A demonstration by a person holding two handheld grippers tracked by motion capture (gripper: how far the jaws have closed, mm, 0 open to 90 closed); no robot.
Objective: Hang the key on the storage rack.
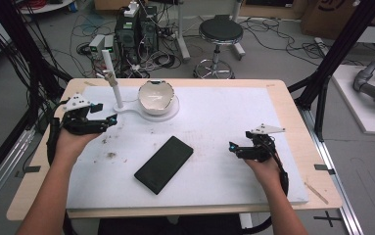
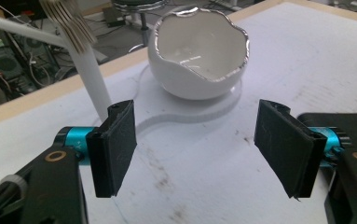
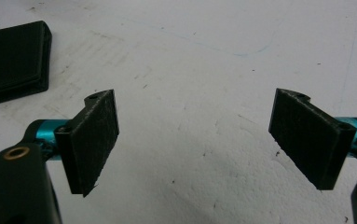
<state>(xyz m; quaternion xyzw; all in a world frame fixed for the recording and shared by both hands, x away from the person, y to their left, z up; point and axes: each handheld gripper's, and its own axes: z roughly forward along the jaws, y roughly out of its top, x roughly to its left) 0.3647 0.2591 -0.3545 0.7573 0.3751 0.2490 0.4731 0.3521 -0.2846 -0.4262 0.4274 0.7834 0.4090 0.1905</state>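
A white bowl [image 1: 155,98] [image 2: 199,51] with a wavy silver rim sits on a white base plate [image 1: 126,108] [image 2: 185,116] at the back of the white mat. From that plate rises a white post [image 1: 112,78] [image 2: 90,74], and a bunch of metal keys [image 2: 69,23] hangs by it. My left gripper [image 1: 109,120] [image 2: 199,135] is open and holds nothing; it stands just left of the base plate and faces the bowl. A flat black case [image 1: 164,164] [image 3: 10,60] lies mid-mat. My right gripper [image 1: 233,147] [image 3: 195,135] hovers open over bare mat to the right of the case.
The white mat [image 1: 214,122] covers most of the wooden table [image 1: 292,122]. Behind the table are a round stool [image 1: 220,32], computer boxes [image 1: 136,29] and loose cables on the floor. Black frame posts [image 1: 332,58] stand at both back corners.
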